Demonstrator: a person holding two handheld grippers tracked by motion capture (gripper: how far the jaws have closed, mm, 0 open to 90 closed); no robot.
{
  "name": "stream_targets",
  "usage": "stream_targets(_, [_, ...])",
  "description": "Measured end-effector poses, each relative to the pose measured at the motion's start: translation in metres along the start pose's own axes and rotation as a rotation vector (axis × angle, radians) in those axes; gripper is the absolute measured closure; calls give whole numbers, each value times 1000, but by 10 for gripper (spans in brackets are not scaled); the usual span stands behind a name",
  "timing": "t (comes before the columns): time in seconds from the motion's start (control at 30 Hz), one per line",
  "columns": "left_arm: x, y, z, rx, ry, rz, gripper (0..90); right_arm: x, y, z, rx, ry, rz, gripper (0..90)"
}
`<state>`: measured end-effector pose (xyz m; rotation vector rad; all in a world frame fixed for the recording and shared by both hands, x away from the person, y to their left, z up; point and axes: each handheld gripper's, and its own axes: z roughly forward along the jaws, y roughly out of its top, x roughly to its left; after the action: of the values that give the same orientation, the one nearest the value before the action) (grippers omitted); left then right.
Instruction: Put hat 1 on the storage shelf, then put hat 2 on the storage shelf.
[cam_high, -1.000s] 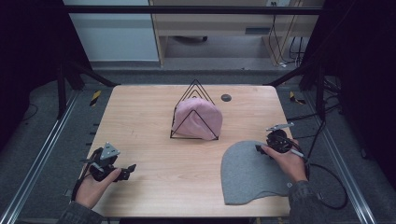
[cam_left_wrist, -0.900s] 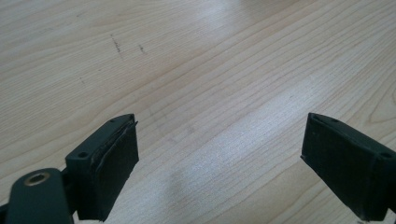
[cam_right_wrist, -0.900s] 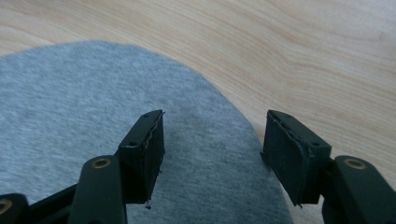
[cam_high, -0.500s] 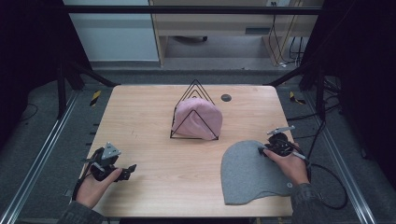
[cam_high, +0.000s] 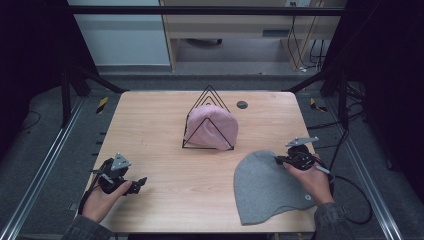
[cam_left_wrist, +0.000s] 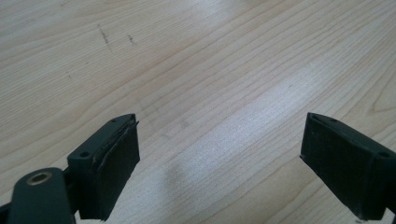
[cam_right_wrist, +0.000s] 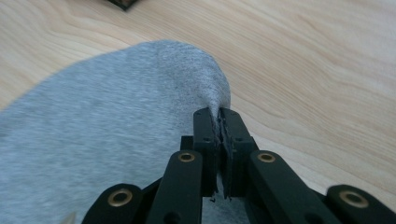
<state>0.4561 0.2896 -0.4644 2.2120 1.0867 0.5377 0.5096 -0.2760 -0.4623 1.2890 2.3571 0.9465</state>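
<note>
On the pale wooden table (cam_high: 165, 130), a flat grey knitted beanie (cam_high: 265, 187) lies near the front right corner, its rounded crown pointing toward the table's middle. The right gripper (cam_high: 280, 160) — held in the person's right hand (cam_high: 312, 177) — sits at the crown's edge; in the right gripper view its two black jaws are pressed together on a small pinch of the grey fabric (cam_right_wrist: 212, 100), which rises slightly off the wood there. The left gripper (cam_high: 140, 182), held in the left hand (cam_high: 102, 197), rests low near the front left corner, well apart from the beanie; the left gripper view shows its jaws spread wide over bare wood. Behind them, at mid-table, a pink knitted hat (cam_high: 212, 127) sits inside a black wire triangular rack (cam_high: 207, 120) — a small dark round disc (cam_high: 242, 104) lies just beyond it.
</note>
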Motion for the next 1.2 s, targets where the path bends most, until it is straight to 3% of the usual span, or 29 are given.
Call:
stream_targets(0.27, [-2, 0, 1, 18, -12, 14, 104, 24, 13, -27, -83, 40, -60, 867])
stream_targets(0.43, [-3, 1, 1, 6, -33, 10, 104, 51, 31, -54, -166, 76, -150, 867])
stream_targets(0.73, [-7, 2, 1, -9, -90, 19, 104, 99, 70, -87, -249, 126, -293, 867])
stream_targets(0.87, [-10, 3, 0, -20, -115, 36, 104, 122, 95, -97, -290, 149, -360, 868])
stream_targets(1.2, [-13, 4, 0, -26, -136, 52, 104, 154, 139, -103, -325, 186, -436, 869])
